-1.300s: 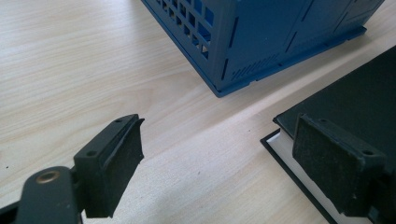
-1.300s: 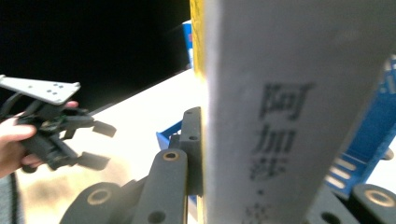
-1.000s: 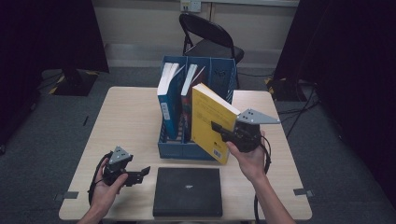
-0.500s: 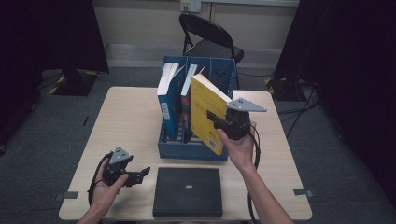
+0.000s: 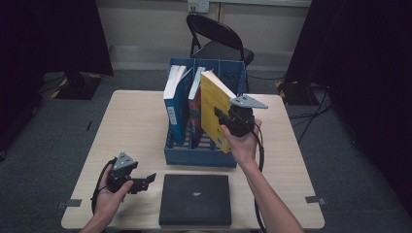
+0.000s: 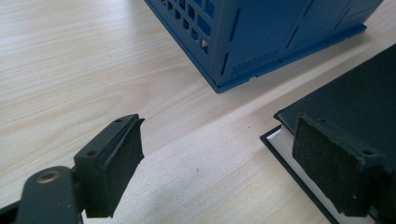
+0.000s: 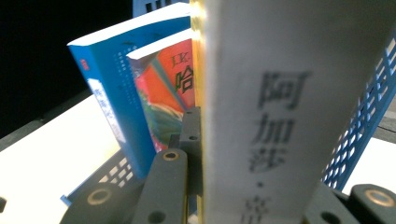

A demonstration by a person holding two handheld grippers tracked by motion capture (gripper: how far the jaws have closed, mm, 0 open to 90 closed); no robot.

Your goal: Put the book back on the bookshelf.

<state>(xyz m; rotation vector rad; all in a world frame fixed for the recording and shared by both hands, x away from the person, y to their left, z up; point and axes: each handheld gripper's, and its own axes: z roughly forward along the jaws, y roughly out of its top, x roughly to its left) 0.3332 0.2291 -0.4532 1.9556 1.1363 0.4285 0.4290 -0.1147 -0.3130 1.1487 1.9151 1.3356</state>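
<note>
Clamping yellow book (image 5: 214,109), right gripper (image 5: 232,121), above blue rack (image 5: 204,156)

Left gripper (image 6: 217,158) fingers spread over table (image 6: 70,70), between blue rack (image 6: 261,37) and black book (image 6: 355,102).

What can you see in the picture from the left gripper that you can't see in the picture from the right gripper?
The left gripper view has the black book lying flat on the table, with the left gripper open and holding nothing. It sees the blue rack from outside, low down.

The right gripper view has the yellow book clamped in the right gripper, its printed spine facing the camera, plus a blue book and an orange book standing in the rack.

Both have the blue rack and the pale wooden table.
</note>
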